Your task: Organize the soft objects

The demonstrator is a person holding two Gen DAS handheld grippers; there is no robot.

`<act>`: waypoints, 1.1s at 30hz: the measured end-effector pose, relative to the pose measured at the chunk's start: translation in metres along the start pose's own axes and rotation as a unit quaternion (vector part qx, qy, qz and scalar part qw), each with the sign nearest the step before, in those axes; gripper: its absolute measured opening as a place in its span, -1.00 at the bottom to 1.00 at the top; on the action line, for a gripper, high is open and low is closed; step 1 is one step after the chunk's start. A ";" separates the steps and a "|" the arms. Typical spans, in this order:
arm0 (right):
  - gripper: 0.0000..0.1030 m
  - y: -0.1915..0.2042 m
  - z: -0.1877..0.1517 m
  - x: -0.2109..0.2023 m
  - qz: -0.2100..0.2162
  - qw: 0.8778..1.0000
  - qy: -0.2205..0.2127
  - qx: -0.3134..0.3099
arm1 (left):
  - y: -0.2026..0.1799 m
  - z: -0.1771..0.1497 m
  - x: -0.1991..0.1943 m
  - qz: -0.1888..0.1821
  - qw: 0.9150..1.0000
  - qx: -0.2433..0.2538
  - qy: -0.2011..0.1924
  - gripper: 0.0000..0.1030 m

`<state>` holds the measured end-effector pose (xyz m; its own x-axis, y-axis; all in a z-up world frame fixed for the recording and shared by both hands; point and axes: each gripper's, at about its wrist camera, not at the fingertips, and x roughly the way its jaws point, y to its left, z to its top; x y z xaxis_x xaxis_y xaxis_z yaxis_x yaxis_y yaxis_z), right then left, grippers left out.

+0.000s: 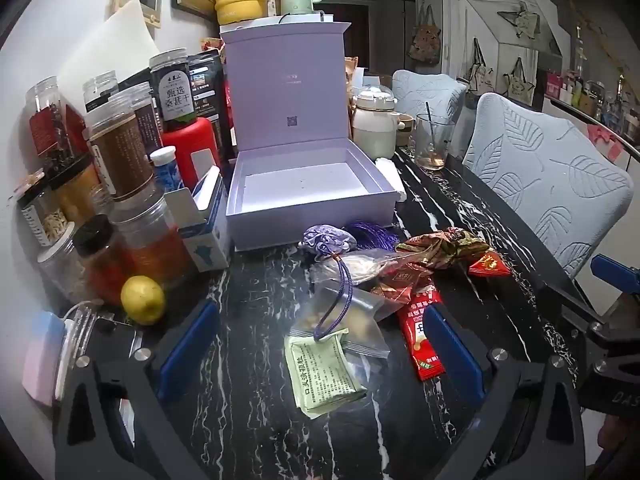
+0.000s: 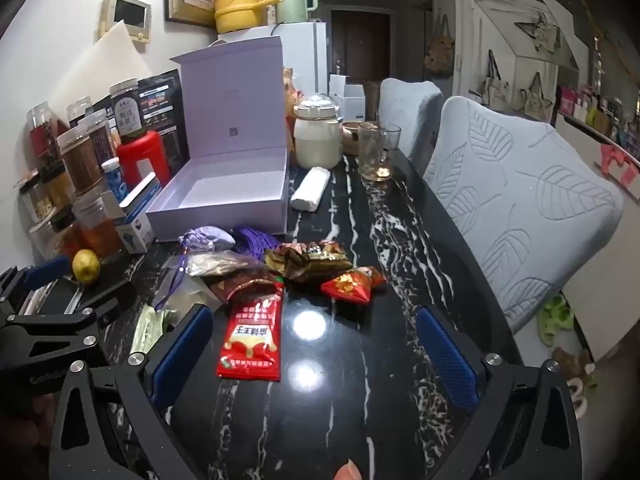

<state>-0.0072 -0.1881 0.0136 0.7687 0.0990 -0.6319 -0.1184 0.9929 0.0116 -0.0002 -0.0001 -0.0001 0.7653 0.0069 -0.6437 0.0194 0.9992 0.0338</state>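
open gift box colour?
Pale lilac box, inside and lid; clearest in the left wrist view.

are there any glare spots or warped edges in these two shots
Right wrist view: two bright lamp reflections on the glossy table, just right of the red sachet. Left wrist view: no such glare. Both views: fisheye bending and dark corners.
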 end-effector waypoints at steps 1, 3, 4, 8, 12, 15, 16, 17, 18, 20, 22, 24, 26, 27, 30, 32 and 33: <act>1.00 0.000 0.000 0.000 0.000 1.000 0.000 0.001 | 0.000 0.000 0.000 0.002 1.000 0.000 0.000 1.00; 1.00 0.000 0.000 0.001 -0.001 1.000 0.000 0.000 | 0.000 0.000 0.000 -0.006 1.000 0.001 -0.001 1.00; 1.00 -0.001 0.000 0.001 -0.001 1.000 0.000 -0.001 | 0.000 0.000 -0.001 -0.008 1.000 0.000 0.000 1.00; 1.00 -0.002 0.000 0.002 -0.003 1.000 0.001 -0.001 | -0.001 -0.001 0.003 -0.009 1.000 0.000 0.001 1.00; 1.00 -0.001 -0.001 0.002 -0.005 1.000 0.003 -0.002 | -0.003 -0.002 0.002 -0.007 1.000 0.003 0.000 1.00; 1.00 -0.003 0.001 0.003 -0.007 1.000 0.004 -0.002 | -0.002 -0.001 0.001 -0.012 1.000 0.004 0.005 1.00; 1.00 -0.004 0.001 0.003 -0.007 1.000 0.004 -0.001 | -0.002 -0.001 0.001 -0.013 1.000 0.004 0.006 1.00; 1.00 -0.004 0.000 0.003 -0.008 1.000 0.005 0.000 | -0.001 -0.001 0.001 -0.014 1.000 0.003 0.006 1.00; 1.00 -0.004 -0.001 0.004 -0.008 1.000 0.006 0.002 | -0.001 -0.001 0.001 -0.014 1.000 0.003 0.006 1.00; 1.00 -0.004 -0.002 0.005 -0.009 1.000 0.007 0.004 | -0.001 -0.001 0.002 -0.013 1.000 0.004 0.007 1.00; 1.00 -0.005 -0.002 0.005 -0.007 1.000 0.009 0.007 | -0.001 -0.001 0.002 -0.014 1.000 0.004 0.009 1.00; 1.00 -0.005 -0.002 0.005 -0.006 1.000 0.009 0.008 | 0.001 -0.001 0.003 -0.015 1.000 0.000 0.009 1.00; 1.00 -0.004 -0.003 0.005 -0.008 1.000 0.009 0.007 | 0.002 -0.001 0.003 -0.016 1.000 -0.002 0.010 1.00; 1.00 -0.003 -0.003 0.005 -0.008 1.000 0.010 0.007 | 0.002 -0.001 0.003 -0.016 1.000 -0.002 0.010 1.00; 1.00 -0.004 -0.002 0.005 -0.005 1.000 0.012 0.011 | 0.002 -0.002 0.005 -0.012 1.000 0.000 0.013 1.00; 1.00 -0.004 -0.002 0.005 -0.007 1.000 0.010 0.010 | 0.003 -0.003 0.006 -0.013 1.000 -0.003 0.015 1.00; 1.00 -0.003 -0.002 0.005 -0.009 1.000 0.010 0.010 | 0.004 -0.003 0.007 -0.014 1.000 -0.004 0.016 1.00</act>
<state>-0.0041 -0.1908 0.0090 0.7575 0.0804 -0.6478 -0.0928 0.9956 0.0151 0.0031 0.0041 -0.0063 0.7438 -0.0206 -0.6681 0.0356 0.9993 0.0089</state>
